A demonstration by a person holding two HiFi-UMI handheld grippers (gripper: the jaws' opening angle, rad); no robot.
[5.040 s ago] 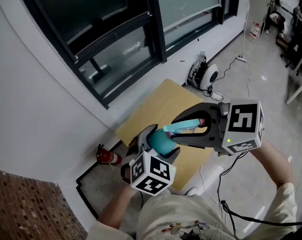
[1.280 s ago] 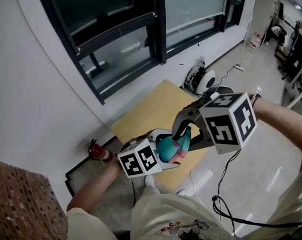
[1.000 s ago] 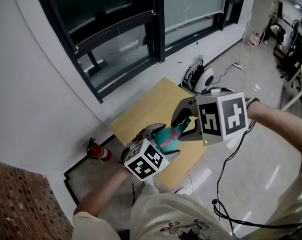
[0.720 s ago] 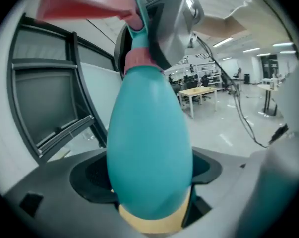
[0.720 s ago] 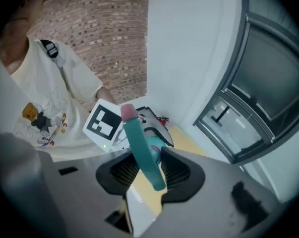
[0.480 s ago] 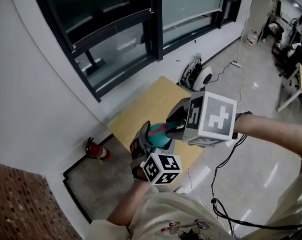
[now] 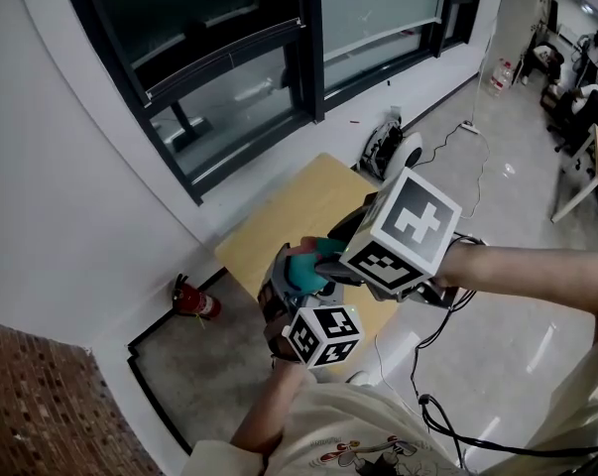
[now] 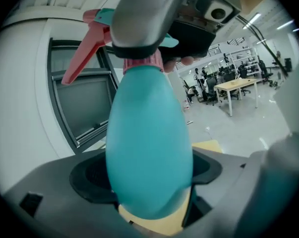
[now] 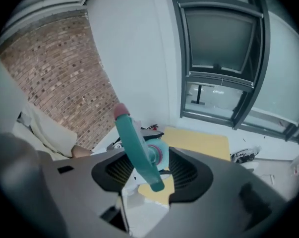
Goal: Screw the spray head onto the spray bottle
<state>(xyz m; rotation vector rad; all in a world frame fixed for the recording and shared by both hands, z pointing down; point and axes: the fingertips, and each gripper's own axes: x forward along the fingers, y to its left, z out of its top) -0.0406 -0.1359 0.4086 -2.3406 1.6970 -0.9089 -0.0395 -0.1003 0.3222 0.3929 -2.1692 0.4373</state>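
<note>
The spray bottle [image 8: 149, 148] is held up in the air, and its round blue-green belly is pinched by the fingers of the left gripper [image 8: 149, 182]. The spray head [image 9: 135, 143] is set on top of the bottle, with its pink ring [image 8: 142, 66] at the bottle's neck and its pink trigger [image 8: 82, 48] sticking out to one side. How tightly it is screwed on cannot be told. The fingers of the right gripper [image 9: 153, 175] are placed round the top of the bottle. They have just been opened wider and are now spread. The spray head is between them but is not squeezed, and a gap is seen beside it. The yellow desk [image 7: 284, 216] is seen below the bottle. A red fire extinguisher [image 7: 194, 302] is stood on the floor, lower down and to the left of the bottle.

Some things could go wrong from here. The head may be only loosely on, so it could be knocked crooked if it is bumped while it is not held. If the fingers are shut on the trigger and not near the ring, the trigger could be pressed. The bottle is smooth and round, so it could be spun in the left fingers when the head is turned
</note>
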